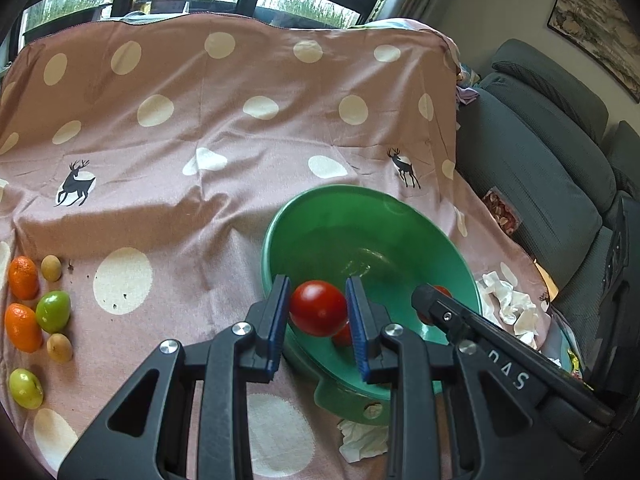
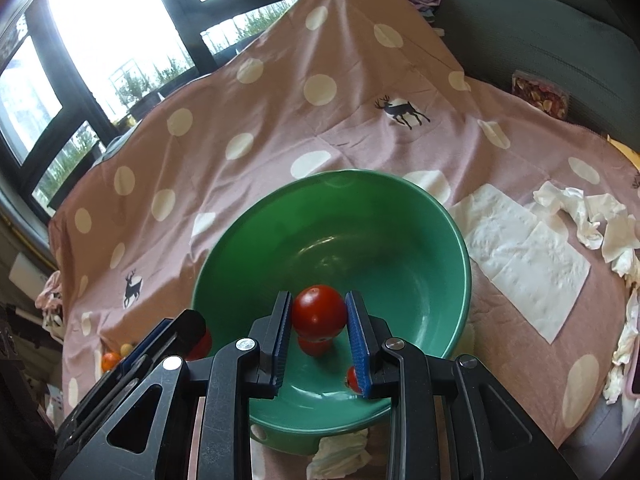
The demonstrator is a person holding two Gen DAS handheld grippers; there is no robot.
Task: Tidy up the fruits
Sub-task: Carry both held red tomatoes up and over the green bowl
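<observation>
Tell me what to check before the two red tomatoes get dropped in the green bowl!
1. Left gripper holds its tomato between both pads: ok.
2. Right gripper holds its tomato: ok.
3. Both tomatoes are over the green bowl, not the cloth: ok.
4. Room in the bowl: ok, only small red fruits lie at the bottom.
5. How high the tomatoes hang above the bottom: cannot tell.
6. Grippers clear of each other: cannot tell, they are close.
</observation>
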